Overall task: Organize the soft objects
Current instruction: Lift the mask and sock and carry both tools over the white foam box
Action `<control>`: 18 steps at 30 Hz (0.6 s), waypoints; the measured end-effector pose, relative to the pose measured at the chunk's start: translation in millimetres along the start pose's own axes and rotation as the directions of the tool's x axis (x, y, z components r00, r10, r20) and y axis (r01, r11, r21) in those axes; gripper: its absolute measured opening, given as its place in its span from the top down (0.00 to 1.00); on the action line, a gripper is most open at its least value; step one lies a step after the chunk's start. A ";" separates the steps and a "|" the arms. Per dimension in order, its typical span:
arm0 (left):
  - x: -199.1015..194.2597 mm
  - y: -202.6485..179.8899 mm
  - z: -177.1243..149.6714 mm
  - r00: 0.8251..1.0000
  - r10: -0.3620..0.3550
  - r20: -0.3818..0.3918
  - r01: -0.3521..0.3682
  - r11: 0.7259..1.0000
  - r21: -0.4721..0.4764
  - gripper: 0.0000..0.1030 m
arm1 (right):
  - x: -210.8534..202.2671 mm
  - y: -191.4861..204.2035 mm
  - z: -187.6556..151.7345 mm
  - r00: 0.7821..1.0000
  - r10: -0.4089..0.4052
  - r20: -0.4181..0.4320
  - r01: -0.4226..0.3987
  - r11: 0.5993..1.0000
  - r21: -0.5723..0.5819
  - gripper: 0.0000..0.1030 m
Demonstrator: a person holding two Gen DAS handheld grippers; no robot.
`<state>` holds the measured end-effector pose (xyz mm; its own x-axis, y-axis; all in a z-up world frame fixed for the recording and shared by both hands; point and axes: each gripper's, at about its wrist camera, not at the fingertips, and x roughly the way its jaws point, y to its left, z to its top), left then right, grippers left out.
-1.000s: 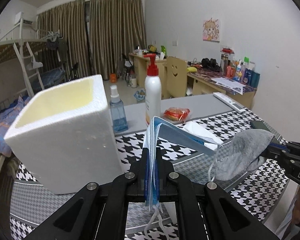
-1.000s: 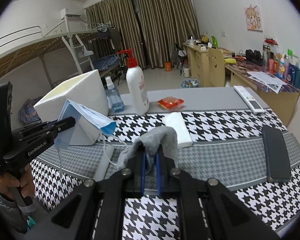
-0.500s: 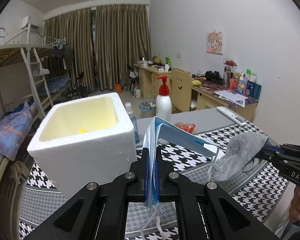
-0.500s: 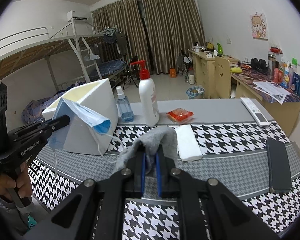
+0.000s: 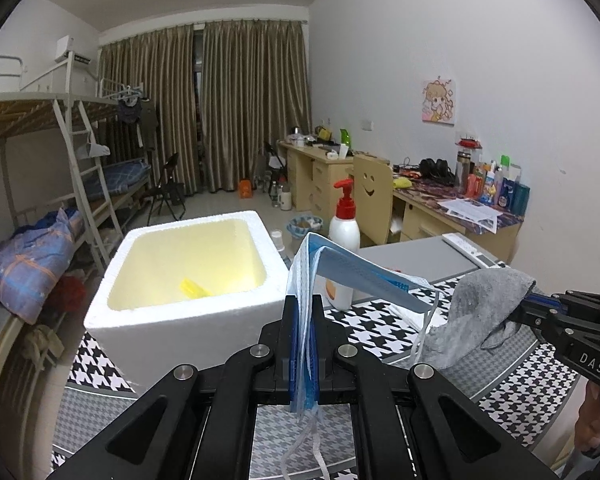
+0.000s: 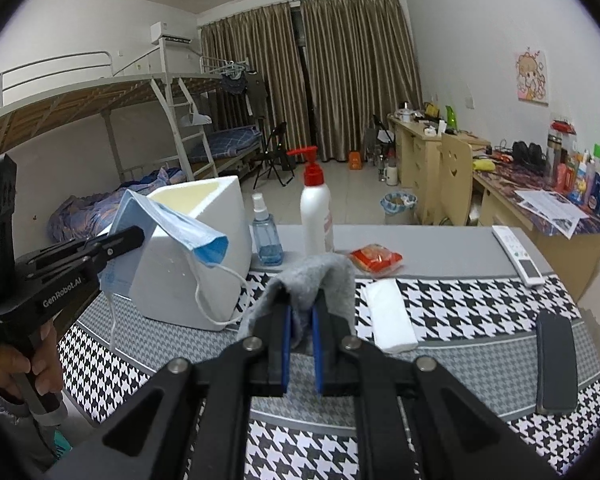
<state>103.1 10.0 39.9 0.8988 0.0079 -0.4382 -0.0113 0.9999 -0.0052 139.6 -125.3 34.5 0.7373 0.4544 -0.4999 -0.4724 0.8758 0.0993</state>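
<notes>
One face mask (image 5: 342,270) clamped in left claw (image 5: 304,344); one grey cloth (image 6: 316,280) in right claw (image 6: 300,340).

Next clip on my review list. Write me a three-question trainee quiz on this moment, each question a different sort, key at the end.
1. True or false: the foam box is completely empty.
2. Multiple choice: what does the right gripper hold? A. white tissue pack B. grey cloth C. black phone
3. Fill in: the left gripper is shut on a blue ____.

Key
1. False: a small yellow item lies on its floor.
2. B: the grey cloth is pinched between its jaws; the tissue pack and phone lie on the table.
3. face mask, with its ear loops dangling.
</notes>
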 end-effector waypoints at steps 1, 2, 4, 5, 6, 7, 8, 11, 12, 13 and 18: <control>-1.4 0.5 0.3 1.000 0.002 0.004 -0.002 1.000 0.000 0.95 | 0.5 1.1 1.6 1.000 0.002 0.001 -0.002 1.000 -0.002 0.88; -3.1 2.1 1.6 1.000 0.004 0.010 -0.004 1.000 -0.002 0.95 | 0.6 2.3 2.8 1.000 0.002 0.003 -0.002 1.000 -0.005 0.88; -6.1 4.9 4.0 1.000 0.007 0.019 -0.007 1.000 -0.002 0.95 | 1.2 4.7 4.9 1.000 0.003 0.006 -0.003 1.000 -0.011 0.88; -7.2 6.2 4.6 1.000 0.011 0.022 -0.011 1.000 -0.001 0.95 | 1.6 5.9 5.6 1.000 0.004 0.007 -0.004 1.000 -0.013 0.88; -8.0 8.2 5.3 1.000 0.015 0.024 -0.015 1.000 -0.004 0.95 | 2.4 7.0 6.5 1.000 0.005 0.007 -0.005 1.000 -0.016 0.88; -8.1 9.1 5.3 1.000 0.015 0.023 -0.015 1.000 -0.006 0.95 | 2.9 8.4 7.4 1.000 0.006 0.008 -0.006 1.000 -0.019 0.88; -8.1 10.5 5.7 1.000 0.015 0.022 -0.015 1.000 -0.008 0.95 | 3.5 10.1 8.6 1.000 0.007 0.009 -0.007 1.000 -0.023 0.88; -9.7 15.4 6.9 0.999 0.021 0.028 -0.021 1.000 -0.013 0.95 | 5.7 12.9 12.3 1.000 0.009 0.014 -0.009 1.000 -0.028 0.88; -11.3 17.1 7.8 0.999 0.024 0.033 -0.023 1.000 -0.013 0.95 | 6.5 14.2 13.4 1.000 0.011 0.015 -0.011 0.999 -0.030 0.88; -12.7 18.2 9.3 0.999 0.027 0.039 -0.026 1.000 -0.015 0.95 | 7.4 15.7 14.7 1.000 0.015 0.017 -0.014 0.999 -0.033 0.88; -19.3 27.6 13.8 0.997 0.045 0.061 -0.043 0.999 -0.028 0.95 | 9.4 24.4 19.9 0.999 0.024 0.020 -0.023 0.999 -0.047 0.88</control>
<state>91.5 37.7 60.7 0.9223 0.0531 -0.3828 -0.0622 0.9980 -0.0114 144.6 -96.4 49.3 0.7351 0.4789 -0.4799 -0.5116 0.8563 0.0707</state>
